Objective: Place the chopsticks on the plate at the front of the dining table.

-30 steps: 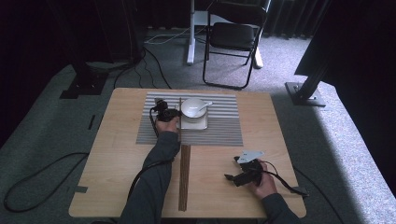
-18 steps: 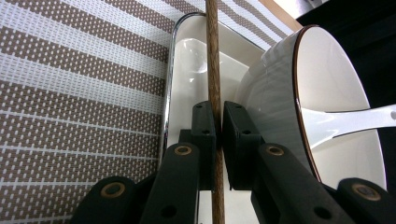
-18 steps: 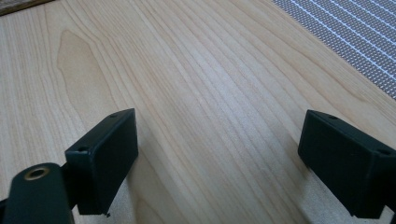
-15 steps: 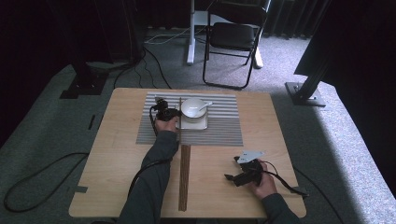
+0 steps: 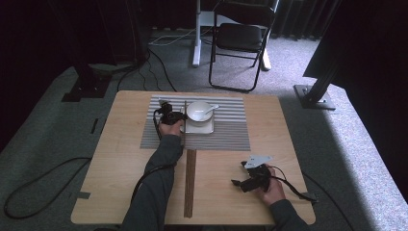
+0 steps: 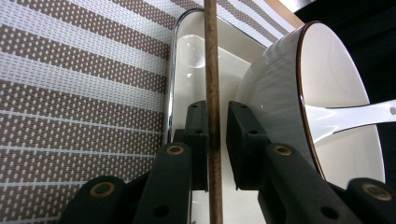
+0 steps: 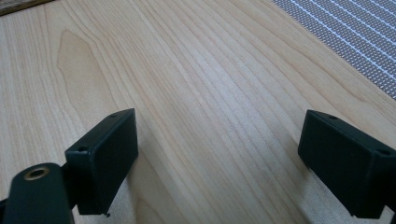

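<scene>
From the high view, little differs from a second ago: both my hands sit where they were, my left gripper (image 5: 172, 117) on the striped placemat (image 5: 226, 134) beside the white bowl (image 5: 198, 111), my right gripper (image 5: 251, 179) resting on the bare wooden table (image 5: 120, 159) near the front right edge. The one change is in my left jaws, which have just been opening a little around the chopstick (image 5: 185, 113) that runs between them. Counting here: one bowl, one white spoon (image 5: 210, 109) lying in it, one square white dish (image 5: 202, 127) under it, one placemat, one chopstick at my left gripper and a bundle of more chopsticks (image 5: 190, 183) lying on the table nearer me; how many are in it I cannot tell.

In the left gripper view, my left gripper (image 6: 218, 140) has its jaws narrow, with the single chopstick (image 6: 212, 70) standing between them; a slim gap shows on its right side. The bowl (image 6: 336, 116) is just beside, its spoon (image 6: 350, 119) across it.

In the right gripper view, my right gripper (image 7: 217, 154) has its jaws wide apart over bare table (image 7: 196, 93), nothing between them, one corner of the placemat (image 7: 355, 32) beyond.
</scene>
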Tool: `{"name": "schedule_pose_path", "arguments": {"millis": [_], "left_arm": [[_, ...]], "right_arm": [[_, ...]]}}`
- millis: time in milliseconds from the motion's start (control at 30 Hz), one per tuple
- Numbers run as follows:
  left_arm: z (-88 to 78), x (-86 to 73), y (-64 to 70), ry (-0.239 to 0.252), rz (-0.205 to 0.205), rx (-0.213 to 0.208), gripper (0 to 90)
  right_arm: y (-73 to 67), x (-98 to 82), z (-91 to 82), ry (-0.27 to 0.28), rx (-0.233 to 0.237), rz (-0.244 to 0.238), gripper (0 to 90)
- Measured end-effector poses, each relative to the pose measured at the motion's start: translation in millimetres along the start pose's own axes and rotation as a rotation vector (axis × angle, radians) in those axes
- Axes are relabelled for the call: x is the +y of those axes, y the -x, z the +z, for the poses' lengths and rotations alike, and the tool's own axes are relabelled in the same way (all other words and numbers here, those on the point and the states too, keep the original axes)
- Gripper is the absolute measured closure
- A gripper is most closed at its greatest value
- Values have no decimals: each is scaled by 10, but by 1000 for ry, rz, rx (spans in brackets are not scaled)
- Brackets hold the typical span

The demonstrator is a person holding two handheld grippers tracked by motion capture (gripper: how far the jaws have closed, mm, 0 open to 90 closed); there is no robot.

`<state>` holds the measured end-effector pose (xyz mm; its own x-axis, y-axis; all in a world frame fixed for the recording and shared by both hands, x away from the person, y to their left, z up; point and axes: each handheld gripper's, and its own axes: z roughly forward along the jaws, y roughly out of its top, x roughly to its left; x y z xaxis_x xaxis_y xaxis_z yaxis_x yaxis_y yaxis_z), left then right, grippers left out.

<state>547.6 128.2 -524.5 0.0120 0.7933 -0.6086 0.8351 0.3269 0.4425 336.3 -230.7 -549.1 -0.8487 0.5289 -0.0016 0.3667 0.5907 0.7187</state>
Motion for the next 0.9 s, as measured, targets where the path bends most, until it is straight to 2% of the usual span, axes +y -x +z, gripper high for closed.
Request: {"name": "schedule_pose_path", "arguments": {"millis": [200, 433, 833, 900], "left_arm": [[-26, 4, -5, 8, 3, -3, 755], [-67, 8, -31, 12, 7, -13, 676], [-240, -7, -152, 19, 3, -37, 609], [-302, -12, -154, 19, 23, -33, 602]], "right_arm": [[0, 0, 0, 0, 0, 0, 116], [0, 0, 0, 0, 0, 0, 116], [0, 0, 0, 0, 0, 1, 116], [0, 0, 0, 0, 0, 1, 116]]}}
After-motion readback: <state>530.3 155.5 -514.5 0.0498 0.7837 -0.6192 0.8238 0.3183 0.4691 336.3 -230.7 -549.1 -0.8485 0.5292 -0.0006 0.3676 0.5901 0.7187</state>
